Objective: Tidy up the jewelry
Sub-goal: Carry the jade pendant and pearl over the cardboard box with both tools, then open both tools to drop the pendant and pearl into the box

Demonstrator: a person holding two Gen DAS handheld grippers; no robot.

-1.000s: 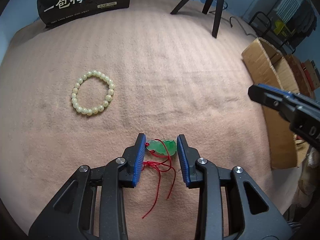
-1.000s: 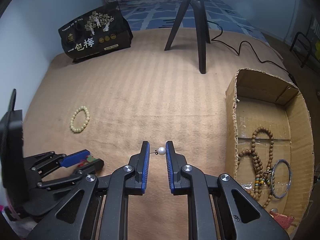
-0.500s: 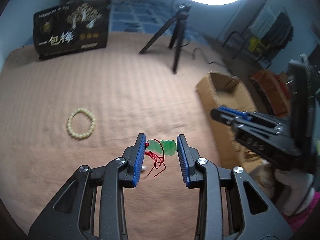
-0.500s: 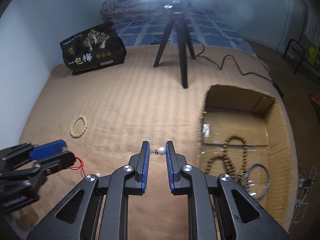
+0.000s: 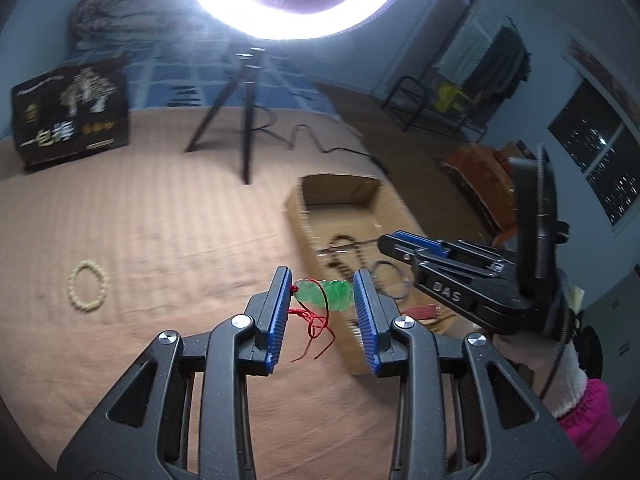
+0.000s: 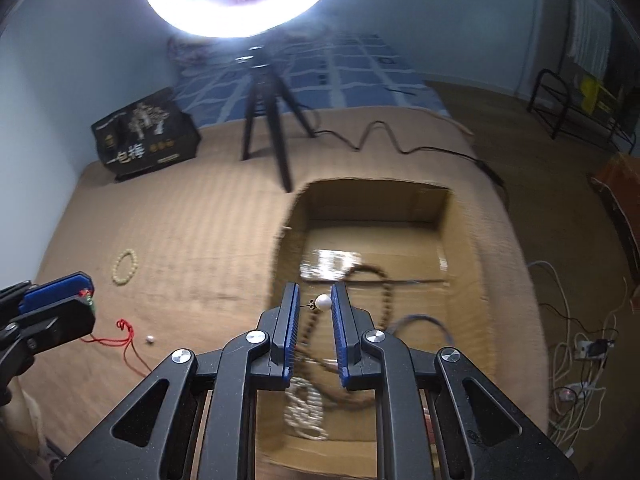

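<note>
- Blanket, tan and ribbed, spread under everything.
- Cardboard box, open-topped, on the blanket to the right; inside, a dark bead necklace, a thin bangle and a pale chain, all blurred.
- Tripod standing behind the box, under a glaring ring light.
- Black package upright at the far left edge.
- Left gripper, raised beside the box's near left wall, clamped on a green pendant; its red cord dangling below the pads.
- Right gripper, above the box interior, pinching a pearl earring between the blue pads.
- Pale bead bracelet lying alone on the blanket, well left of both grippers.
- Small pearl on the blanket near the cord's end.
</note>
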